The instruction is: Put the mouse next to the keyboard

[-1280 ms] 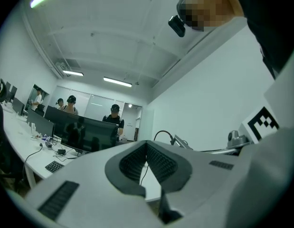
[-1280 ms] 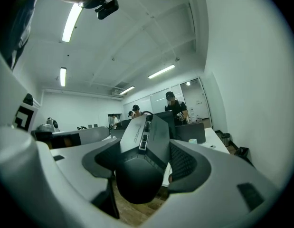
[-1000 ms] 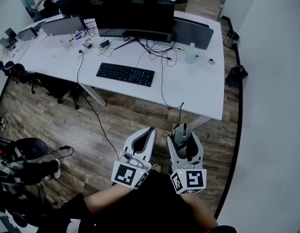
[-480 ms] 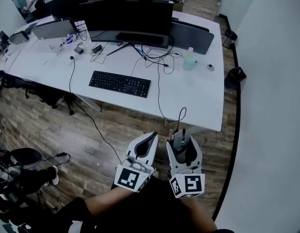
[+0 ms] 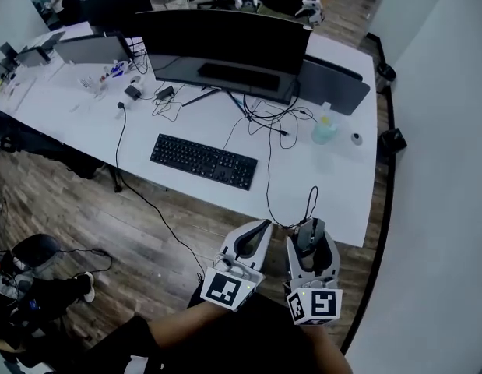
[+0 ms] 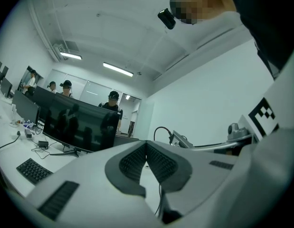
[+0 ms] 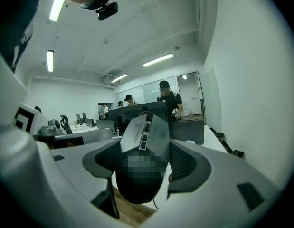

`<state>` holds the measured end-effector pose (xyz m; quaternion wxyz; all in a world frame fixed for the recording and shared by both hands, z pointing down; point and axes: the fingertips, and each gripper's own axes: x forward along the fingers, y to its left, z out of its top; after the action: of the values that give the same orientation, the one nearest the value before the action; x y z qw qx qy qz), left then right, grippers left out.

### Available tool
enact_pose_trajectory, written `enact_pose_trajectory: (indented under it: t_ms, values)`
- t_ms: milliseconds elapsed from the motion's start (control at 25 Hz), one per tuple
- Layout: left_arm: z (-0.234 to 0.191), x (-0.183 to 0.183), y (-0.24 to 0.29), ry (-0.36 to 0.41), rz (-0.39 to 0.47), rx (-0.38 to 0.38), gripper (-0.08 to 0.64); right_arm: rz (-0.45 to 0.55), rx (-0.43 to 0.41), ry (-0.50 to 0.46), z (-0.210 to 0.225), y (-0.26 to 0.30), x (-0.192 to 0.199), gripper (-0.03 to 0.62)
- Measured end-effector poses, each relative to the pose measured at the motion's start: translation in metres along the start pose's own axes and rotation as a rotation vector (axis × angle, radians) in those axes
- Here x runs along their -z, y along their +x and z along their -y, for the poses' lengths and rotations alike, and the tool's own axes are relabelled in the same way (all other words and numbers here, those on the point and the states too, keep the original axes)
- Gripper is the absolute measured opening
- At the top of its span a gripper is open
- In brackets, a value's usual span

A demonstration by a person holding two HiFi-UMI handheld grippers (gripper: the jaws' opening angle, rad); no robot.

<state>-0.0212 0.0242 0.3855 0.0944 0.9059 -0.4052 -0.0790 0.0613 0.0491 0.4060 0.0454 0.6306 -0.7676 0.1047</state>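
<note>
A black wired mouse [image 7: 144, 163] sits clamped between the jaws of my right gripper [image 5: 311, 238], held over the floor just short of the white desk's [image 5: 318, 189] near edge. Its cable [image 5: 311, 202] loops up onto the desk. The black keyboard [image 5: 203, 161] lies flat on the desk to the upper left, in front of the wide monitor [image 5: 217, 44]. My left gripper [image 5: 255, 239] hangs beside the right one, jaws together with nothing between them [image 6: 147, 163].
Cables [image 5: 264, 119] trail across the desk behind the keyboard. A clear bottle [image 5: 325, 129] and a small round object [image 5: 355, 139] stand at the desk's right end. A grey divider [image 5: 334, 84] is behind the monitor. People stand beyond the desk. Wood floor [image 5: 131, 224] lies below.
The view has closed in on the desk; both grippers sit slightly lower and further right in the head view, nearer the desk's front edge. The mouse stays clamped in the right gripper.
</note>
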Motion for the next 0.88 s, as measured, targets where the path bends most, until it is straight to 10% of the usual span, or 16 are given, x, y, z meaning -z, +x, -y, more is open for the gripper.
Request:
enact_pose_trajectory:
  t_ms: [880]
  values:
    - [-0.117,0.007,0.098,-0.033,-0.111,0.107,0.003,-0.096,0.207,-0.01,0.029,0.121,-0.012,0.319]
